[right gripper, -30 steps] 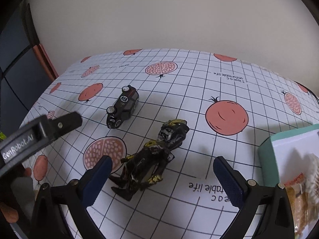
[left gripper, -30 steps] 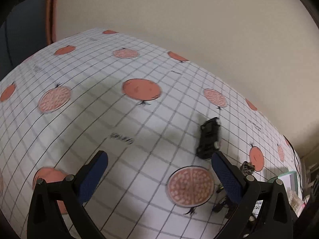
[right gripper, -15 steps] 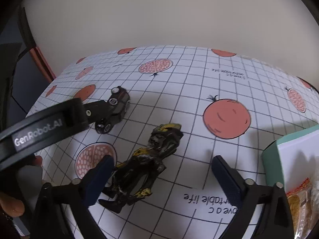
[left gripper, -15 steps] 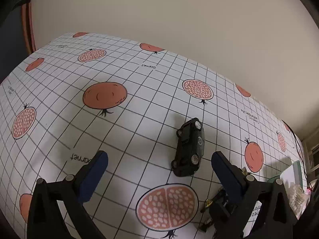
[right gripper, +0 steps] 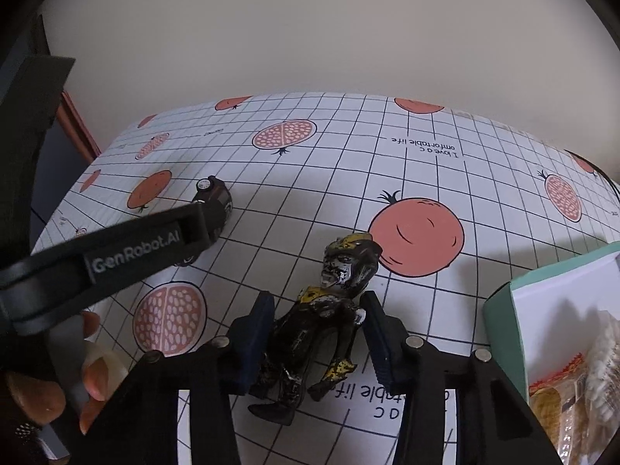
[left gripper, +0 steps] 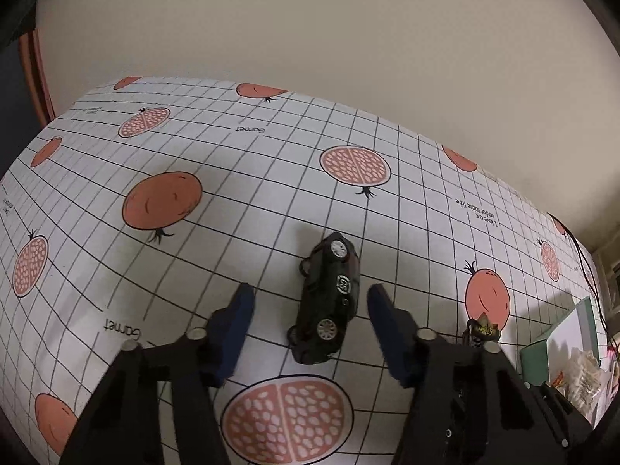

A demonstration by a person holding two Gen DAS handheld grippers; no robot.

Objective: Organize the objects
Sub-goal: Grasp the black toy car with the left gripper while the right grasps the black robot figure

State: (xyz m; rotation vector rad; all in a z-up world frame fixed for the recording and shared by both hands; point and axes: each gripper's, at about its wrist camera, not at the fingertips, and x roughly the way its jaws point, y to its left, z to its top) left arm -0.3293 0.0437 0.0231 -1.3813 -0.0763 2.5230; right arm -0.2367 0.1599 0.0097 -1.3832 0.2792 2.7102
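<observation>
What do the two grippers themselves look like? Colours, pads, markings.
Both match: the left gripper and the right gripper have black angular frames, dark blue ribbed pads on the jaws, and round silver screw heads at the joints. The right wrist view shows white "GenRobot.AI" lettering on the left gripper's side. No sleeves or cables show.

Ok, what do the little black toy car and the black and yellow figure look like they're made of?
The black toy car looks like glossy painted metal or hard plastic: smooth sheen, silver wheel hubs. The black and yellow figure looks like moulded plastic or cast metal with worn paint: chipped, shiny patches. Neither can be settled by sight.
</observation>
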